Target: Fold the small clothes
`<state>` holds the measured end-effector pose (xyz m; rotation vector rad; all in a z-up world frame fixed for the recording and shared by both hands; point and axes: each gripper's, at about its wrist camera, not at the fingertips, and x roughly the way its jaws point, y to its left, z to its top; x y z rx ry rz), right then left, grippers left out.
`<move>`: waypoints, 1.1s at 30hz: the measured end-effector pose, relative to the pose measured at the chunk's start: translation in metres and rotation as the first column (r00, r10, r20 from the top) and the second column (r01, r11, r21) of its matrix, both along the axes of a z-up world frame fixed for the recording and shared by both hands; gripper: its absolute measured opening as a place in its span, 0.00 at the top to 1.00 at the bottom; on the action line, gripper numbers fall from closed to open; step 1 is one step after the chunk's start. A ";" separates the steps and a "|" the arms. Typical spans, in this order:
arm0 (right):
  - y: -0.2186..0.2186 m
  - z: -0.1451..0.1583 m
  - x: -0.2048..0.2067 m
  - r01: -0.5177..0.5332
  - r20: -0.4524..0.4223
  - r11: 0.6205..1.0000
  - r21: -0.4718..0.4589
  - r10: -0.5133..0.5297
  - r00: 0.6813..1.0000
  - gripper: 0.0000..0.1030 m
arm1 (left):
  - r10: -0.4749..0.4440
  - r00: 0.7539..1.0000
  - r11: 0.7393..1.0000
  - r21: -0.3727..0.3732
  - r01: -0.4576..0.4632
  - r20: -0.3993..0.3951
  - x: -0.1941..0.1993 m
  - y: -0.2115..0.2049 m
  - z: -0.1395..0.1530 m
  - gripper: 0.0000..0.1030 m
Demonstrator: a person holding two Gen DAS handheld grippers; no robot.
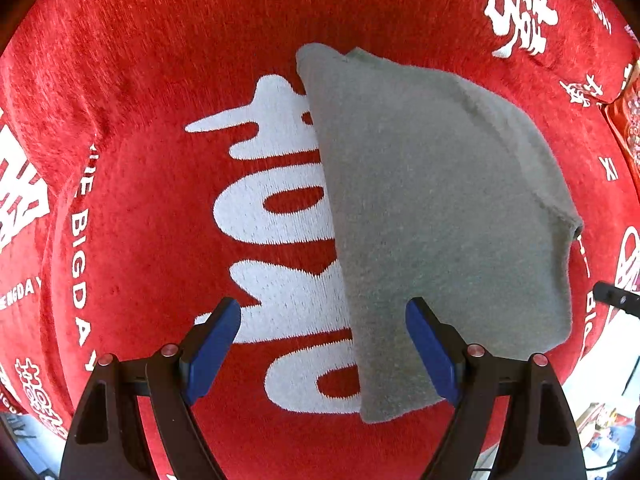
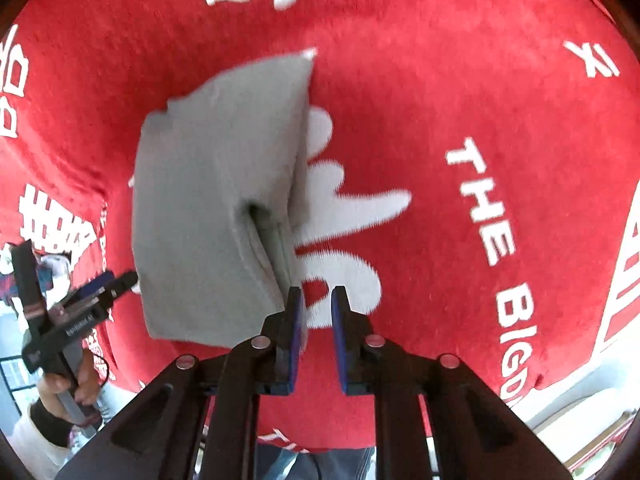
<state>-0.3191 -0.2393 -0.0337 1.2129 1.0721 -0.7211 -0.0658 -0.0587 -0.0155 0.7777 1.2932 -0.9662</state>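
Looking down my left gripper (image 1: 323,354), I see its blue pads spread wide with nothing between them; the grey garment (image 1: 436,216) lies folded on the red cloth (image 1: 132,208) with white lettering, its near edge passing beneath the pad at right in this view, contact not discernible; my right gripper (image 2: 316,336) stands just beside the garment's (image 2: 208,216) near corner, jaws narrowly parted, red cloth (image 2: 420,120) showing in the gap, nothing held; at lower left of the right wrist view, a hand (image 2: 76,392) grips the other tool's handle.
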 end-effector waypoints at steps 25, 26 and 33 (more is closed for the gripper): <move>-0.055 -0.015 0.053 -0.048 0.041 0.999 0.013 0.047 0.998 0.23 | 0.121 0.992 0.991 0.049 -0.123 0.033 0.036 -0.032 -0.016 0.00; -0.058 -0.017 0.052 -0.044 0.036 0.999 0.019 0.044 0.998 0.23 | 0.120 0.992 0.991 0.051 -0.121 0.030 0.036 -0.035 -0.017 0.00; -0.068 -0.035 0.042 0.009 0.037 0.997 0.082 -0.012 0.999 0.23 | 0.113 0.994 0.992 0.055 -0.113 -0.005 0.033 -0.047 -0.022 0.00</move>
